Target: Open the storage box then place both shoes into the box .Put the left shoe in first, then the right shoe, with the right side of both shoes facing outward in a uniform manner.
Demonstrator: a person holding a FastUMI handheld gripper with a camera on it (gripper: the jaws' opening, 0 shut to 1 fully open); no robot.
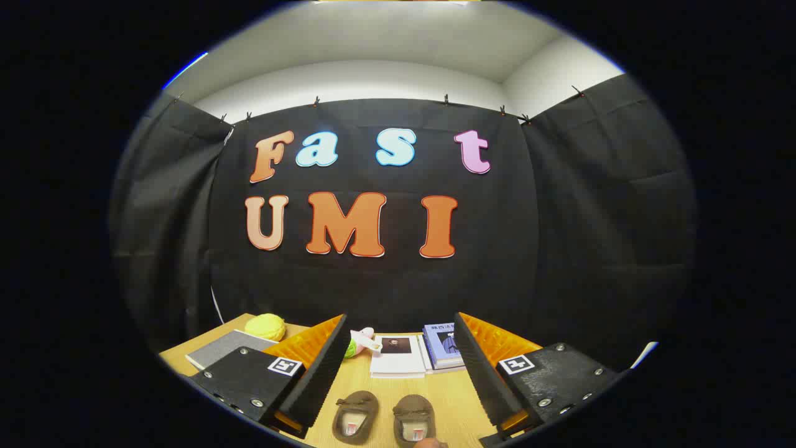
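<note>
While the fingers stand wide apart over the table, the scene runs near to far as follows.

Gripper: the gripper (398, 373) is spread wide and holds nothing; its two black fingers (320, 367) with orange backs reach toward 12 o'clock.
Shoes: two small brown shoes lie side by side between the fingers, low at 6 o'clock; the left-hand shoe (355, 417) sits just beside the right-hand shoe (413, 420), apart from both fingers, openings facing up.
Table: a light wooden table (385, 389) carries everything.
White book: beyond the shoes at 12 o'clock, a white book (398, 356) lies flat between the fingertips.
Blue books: just beside it at 1 o'clock, a small stack of blue books (443, 345) is partly hidden by the right finger.
Soft toy: at 11 o'clock, a pink and green soft toy (359, 342) touches the white book's corner.
Grey notebook: at 10 o'clock, beyond the left finger, a grey notebook (227, 348) lies flat.
Yellow ball: just behind the notebook, a yellow ball (265, 326) rests near the table's far edge.
</note>
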